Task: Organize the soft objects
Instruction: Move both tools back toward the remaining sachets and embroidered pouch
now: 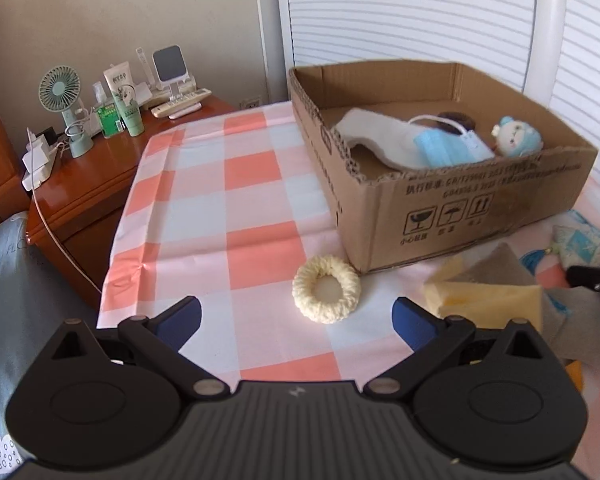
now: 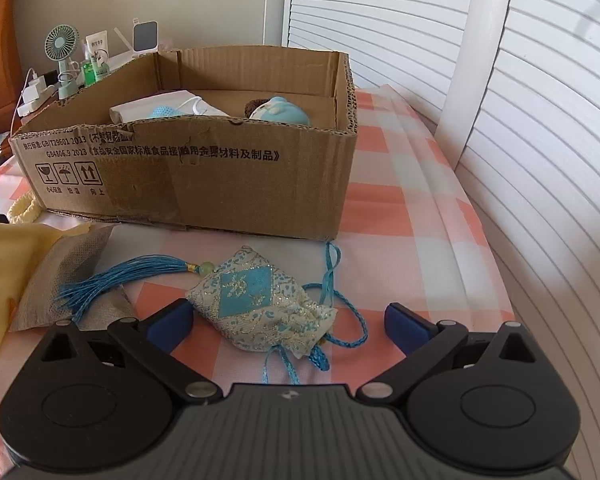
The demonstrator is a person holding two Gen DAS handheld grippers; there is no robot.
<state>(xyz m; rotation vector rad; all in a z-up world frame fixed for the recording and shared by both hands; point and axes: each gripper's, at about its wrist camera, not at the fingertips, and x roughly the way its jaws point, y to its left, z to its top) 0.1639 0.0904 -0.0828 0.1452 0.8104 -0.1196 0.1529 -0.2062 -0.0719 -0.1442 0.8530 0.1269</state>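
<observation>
Soft things are partly sorted: a mask and doll lie in the box, while the ring, pouch and cloths wait outside, both the left gripper and right gripper spread empty.

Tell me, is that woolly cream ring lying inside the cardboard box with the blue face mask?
Not quite. The left wrist view shows the cream ring lying outside the cardboard box, on the checked cloth before its near corner. The blue face mask is indeed inside.
</observation>
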